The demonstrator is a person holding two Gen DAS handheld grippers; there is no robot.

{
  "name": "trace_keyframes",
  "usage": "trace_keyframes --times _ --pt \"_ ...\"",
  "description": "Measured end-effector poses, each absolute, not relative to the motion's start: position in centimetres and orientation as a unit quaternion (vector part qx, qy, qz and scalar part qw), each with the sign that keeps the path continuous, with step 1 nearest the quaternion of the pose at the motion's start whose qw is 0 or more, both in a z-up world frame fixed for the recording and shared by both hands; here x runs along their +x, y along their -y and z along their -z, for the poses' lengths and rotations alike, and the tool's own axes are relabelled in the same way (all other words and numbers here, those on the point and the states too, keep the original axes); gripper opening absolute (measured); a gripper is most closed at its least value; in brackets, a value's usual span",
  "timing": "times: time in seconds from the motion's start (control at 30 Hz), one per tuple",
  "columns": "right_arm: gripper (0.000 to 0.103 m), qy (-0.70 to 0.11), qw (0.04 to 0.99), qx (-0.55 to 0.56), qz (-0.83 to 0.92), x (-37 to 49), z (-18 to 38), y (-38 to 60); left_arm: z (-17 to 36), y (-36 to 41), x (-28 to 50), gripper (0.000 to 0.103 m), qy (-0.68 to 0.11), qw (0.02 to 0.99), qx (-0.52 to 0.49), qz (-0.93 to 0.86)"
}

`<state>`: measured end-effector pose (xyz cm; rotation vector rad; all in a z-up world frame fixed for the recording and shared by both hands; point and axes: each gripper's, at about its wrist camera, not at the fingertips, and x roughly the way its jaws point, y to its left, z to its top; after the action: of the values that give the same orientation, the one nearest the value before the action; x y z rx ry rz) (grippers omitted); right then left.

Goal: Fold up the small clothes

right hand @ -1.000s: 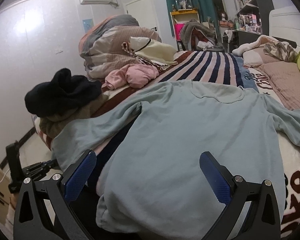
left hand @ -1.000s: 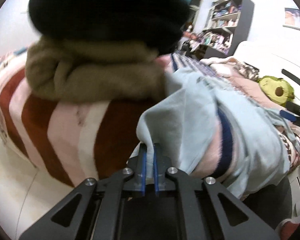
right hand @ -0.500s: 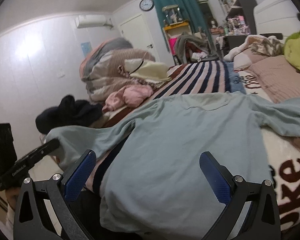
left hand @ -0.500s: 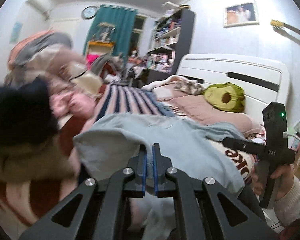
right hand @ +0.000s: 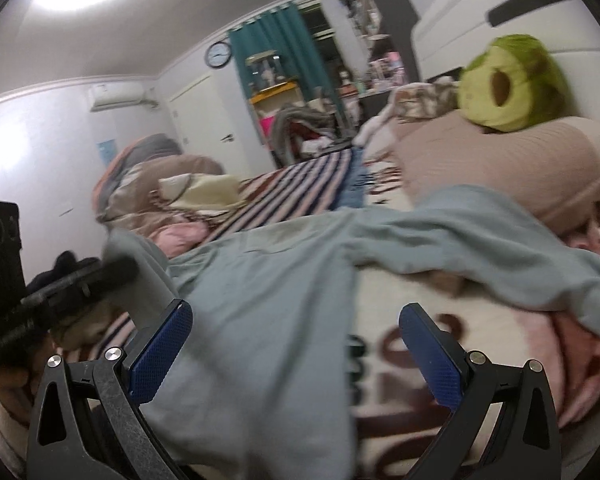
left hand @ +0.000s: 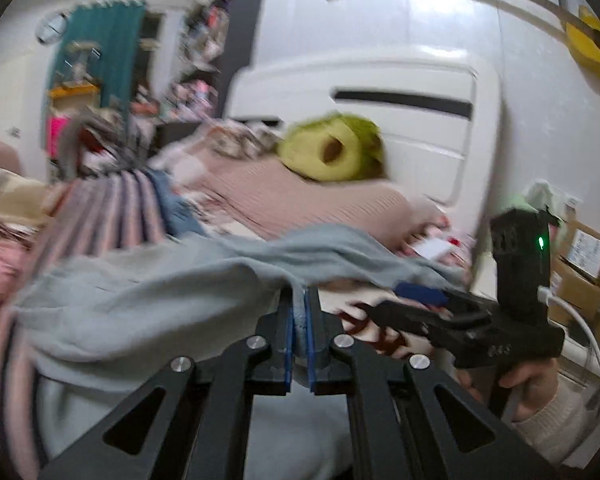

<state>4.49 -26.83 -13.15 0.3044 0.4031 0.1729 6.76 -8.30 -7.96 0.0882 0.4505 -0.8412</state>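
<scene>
A pale blue long-sleeved top [right hand: 268,300] lies spread on the bed, its right sleeve [right hand: 500,240] trailing toward the pillow. My left gripper [left hand: 298,312] is shut on the top's left side [left hand: 148,304] and holds it lifted over the body. It also shows at the left of the right wrist view [right hand: 80,284]. My right gripper [right hand: 294,340] is open and empty, low over the top's lower right part. It shows in the left wrist view [left hand: 440,304] too.
A green avocado plush [right hand: 508,84] sits on a pink pillow [right hand: 480,160] by the white headboard [left hand: 380,120]. A heap of bedding and clothes [right hand: 160,188] lies at the far left of the striped blanket [right hand: 292,184]. Cardboard boxes [left hand: 580,272] stand beside the bed.
My left gripper has carried the top's left side up and across toward the right, swinging away from the black and brown pile. My right gripper has shifted right toward the pillow, still open.
</scene>
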Motion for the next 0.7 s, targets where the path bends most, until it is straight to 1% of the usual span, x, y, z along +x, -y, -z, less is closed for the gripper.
trace_keyframes --times 0.17,0.37,0.4,0.43,0.47,0.5,0.53,0.7 --pt "0.102 -0.204 0.963 0.167 -0.058 4.4 14.5 30.1 12.1 13.7 6.9 0.003 -0.28 0.845 0.067 0.451" --pt "0.102 -0.217 0.959 0.172 -0.062 5.0 15.5 31.1 15.0 14.7 6.3 0.003 -0.323 0.824 0.082 0.458" --pt "0.102 -0.218 0.959 0.171 -0.064 5.0 15.5 31.0 15.1 14.3 6.4 0.007 -0.326 0.825 0.081 0.455" --pt "0.102 -0.221 0.958 0.169 -0.069 5.0 15.6 30.9 15.1 13.8 6.4 0.02 -0.331 0.824 0.076 0.453" --pt "0.102 -0.223 0.958 0.167 -0.074 5.1 15.7 30.8 15.1 13.1 6.4 0.029 -0.334 0.825 0.069 0.451" --pt "0.102 -0.225 0.957 0.164 -0.079 5.2 15.7 30.5 15.0 12.5 6.6 0.048 -0.335 0.827 0.062 0.447" --pt "0.102 -0.227 0.957 0.159 -0.085 5.2 15.7 30.1 14.7 11.7 6.4 0.053 -0.333 0.829 0.053 0.446" --pt "0.102 -0.233 0.955 0.124 -0.136 5.9 15.1 27.5 13.3 7.4 6.3 0.057 -0.315 0.858 0.04 0.403"
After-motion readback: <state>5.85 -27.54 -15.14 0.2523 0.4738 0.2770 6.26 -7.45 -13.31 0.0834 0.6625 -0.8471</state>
